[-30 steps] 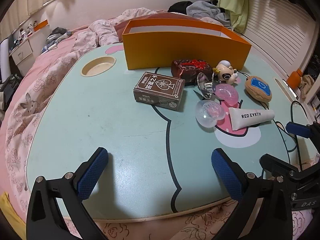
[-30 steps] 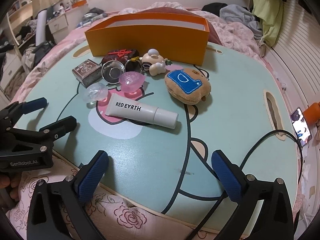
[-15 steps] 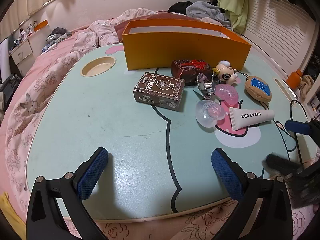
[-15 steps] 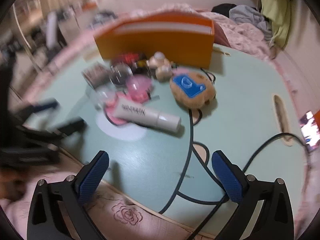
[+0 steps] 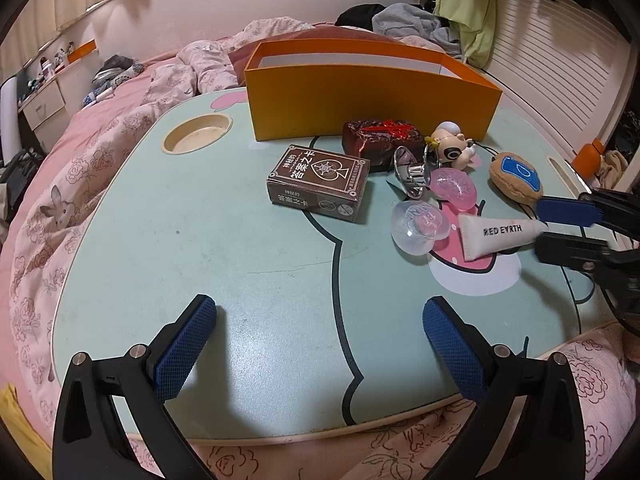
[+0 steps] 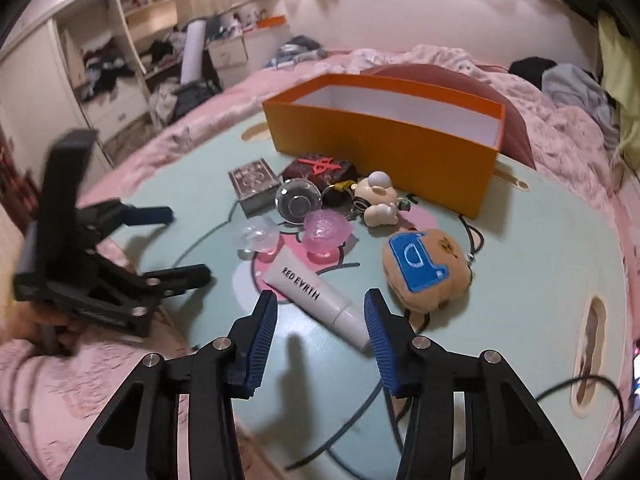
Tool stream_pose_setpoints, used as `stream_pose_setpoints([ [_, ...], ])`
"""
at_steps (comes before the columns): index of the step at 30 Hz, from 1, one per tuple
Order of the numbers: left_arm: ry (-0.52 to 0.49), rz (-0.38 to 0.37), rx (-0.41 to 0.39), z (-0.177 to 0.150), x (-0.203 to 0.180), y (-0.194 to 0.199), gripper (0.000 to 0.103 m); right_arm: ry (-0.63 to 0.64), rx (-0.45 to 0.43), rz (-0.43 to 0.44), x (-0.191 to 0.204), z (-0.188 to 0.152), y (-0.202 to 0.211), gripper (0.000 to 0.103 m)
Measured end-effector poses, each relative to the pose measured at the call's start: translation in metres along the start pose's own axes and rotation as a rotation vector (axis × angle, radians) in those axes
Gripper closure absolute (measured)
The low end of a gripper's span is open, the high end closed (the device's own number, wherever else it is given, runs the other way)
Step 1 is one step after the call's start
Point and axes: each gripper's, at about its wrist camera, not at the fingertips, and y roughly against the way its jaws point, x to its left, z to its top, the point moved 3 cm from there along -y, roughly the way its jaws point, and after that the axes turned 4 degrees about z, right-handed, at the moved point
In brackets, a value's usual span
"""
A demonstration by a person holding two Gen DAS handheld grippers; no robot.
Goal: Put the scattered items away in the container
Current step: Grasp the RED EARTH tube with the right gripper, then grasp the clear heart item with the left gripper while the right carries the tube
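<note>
Since a second before, the right gripper (image 6: 320, 334) had swung toward the white tube (image 6: 316, 300) and its jaws, then spread wide, were closing; the tube's cap end lay between the blue pads but they did not yet press on it. Nothing else on the table had shifted, and the left gripper (image 5: 320, 344) had kept its place.

That left gripper hung over the bare front of the pale green table (image 5: 200, 240) with its jaws wide apart and nothing between them. In the right wrist view a hand (image 6: 36, 328) held it at the table's near left edge.

The scattered items lay in a cluster in front of the orange box (image 5: 368, 100), which stood upright at the far side of the table and looked empty from the right wrist view. A brown card pack (image 5: 318, 182) lay flat to the left of the group. Behind it, just beside the box wall, sat a dark red packet (image 5: 380, 138). Near that were a shiny metal cup (image 5: 412, 172) on its side, a small toy figure (image 5: 450, 150), a pink jelly cup (image 5: 454, 186) and a clear jelly cup (image 5: 418, 226). The tube lay just beside the clear cup. A tan plush pouch (image 6: 426, 268) with a blue patch rested just right of the tube.
</note>
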Motion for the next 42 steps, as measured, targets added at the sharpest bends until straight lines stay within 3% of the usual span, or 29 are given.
stream_pose_setpoints([
  [5, 0.001, 0.001, -0.001, 0.0, 0.0, 0.0, 0.0, 0.044, 0.05, 0.008, 0.006, 0.004, -0.023, 0.058],
  [6, 0.001, 0.001, -0.001, 0.0, 0.0, 0.0, 0.0, 0.072, 0.053, -0.004, 0.012, 0.004, -0.024, 0.061],
  [7, 0.002, 0.001, -0.001, 0.0, 0.0, 0.0, 0.0, 0.102, 0.055, -0.021, 0.018, 0.003, -0.024, 0.079],
  [8, 0.002, 0.0, -0.001, 0.0, 0.0, 0.001, 0.0, 0.119, 0.052, -0.032, 0.022, 0.001, -0.023, 0.086],
  [12, 0.007, -0.037, -0.007, 0.001, 0.0, 0.004, 0.0, 0.04, 0.013, -0.02, 0.02, -0.005, -0.017, 0.085],
  [15, 0.013, -0.068, -0.062, 0.008, -0.002, 0.016, 0.001, -0.062, -0.068, 0.024, 0.009, -0.007, 0.001, 0.085],
  [17, 0.012, -0.091, -0.099, 0.017, -0.007, 0.024, 0.011, -0.11, -0.12, 0.038, 0.004, -0.009, 0.015, 0.085],
  [21, -0.025, -0.175, -0.044, 0.033, -0.032, 0.012, 0.038, -0.182, -0.168, 0.063, -0.004, -0.013, 0.026, 0.085],
  [28, -0.073, -0.147, 0.01, 0.044, -0.05, -0.015, 0.063, -0.221, -0.183, 0.08, -0.009, -0.013, 0.028, 0.085],
  [33, -0.094, -0.131, -0.001, 0.046, -0.054, -0.019, 0.063, -0.217, -0.184, 0.072, -0.008, -0.014, 0.029, 0.085],
  [42, -0.065, -0.2, -0.081, 0.048, -0.04, 0.007, 0.064, -0.211, -0.212, 0.068, -0.002, -0.008, 0.037, 0.085],
])
